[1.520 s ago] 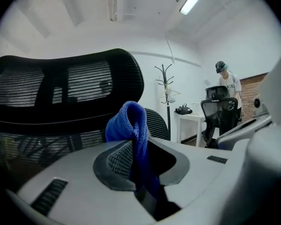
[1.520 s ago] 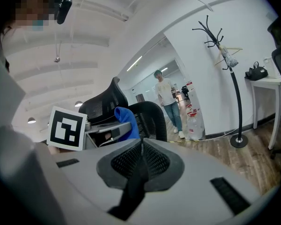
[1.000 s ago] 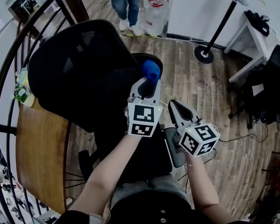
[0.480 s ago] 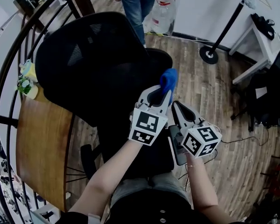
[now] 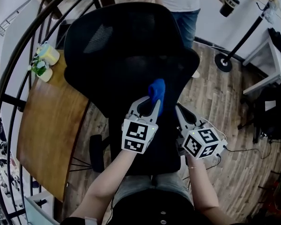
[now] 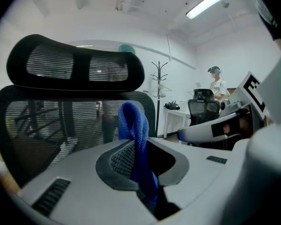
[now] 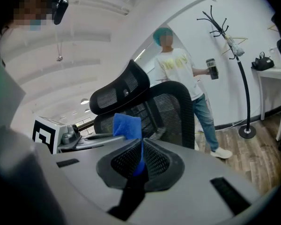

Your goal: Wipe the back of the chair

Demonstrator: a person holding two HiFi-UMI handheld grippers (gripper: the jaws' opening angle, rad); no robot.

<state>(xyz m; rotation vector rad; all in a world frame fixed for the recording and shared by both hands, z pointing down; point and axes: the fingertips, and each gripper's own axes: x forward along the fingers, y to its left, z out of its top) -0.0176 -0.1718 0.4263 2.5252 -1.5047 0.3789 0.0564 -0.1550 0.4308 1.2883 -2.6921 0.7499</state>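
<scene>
Head view puts the left hand-held gripper [image 5: 149,103] in front of the black office chair [image 5: 126,41]. Its jaws are pinched on a folded blue cloth [image 5: 157,92], so a loop of fabric stands proud of the tips. Held that way, the cloth rather than the plastic would meet the mesh, which suits a wiping stroke. In the left gripper view the chair's back [image 6: 61,125] and headrest [image 6: 75,67] fill the space just beyond the cloth. Whether fabric and mesh are touching cannot be told.

The right hand-held gripper [image 5: 181,111] hangs just beside the left one, lower and to the right, with its jaws drawn together on nothing. (The sliver of blue along their seam in the right gripper view looks to be the cloth seen beyond them, since the head view shows the two apart.) It is probably kept close as a spare, out of the cloth's path. A wooden worktop [image 5: 42,130] lies to the left of the chair.

Half a second back, the cloth sat off the chair's right edge, over the floorboards [image 5: 210,93]. It now overlies the chair's dark lower part, so the left arm has swung inward. The bystander [image 5: 182,3] has also come closer behind the chair, a dark cup [image 5: 230,4] in hand.
</scene>
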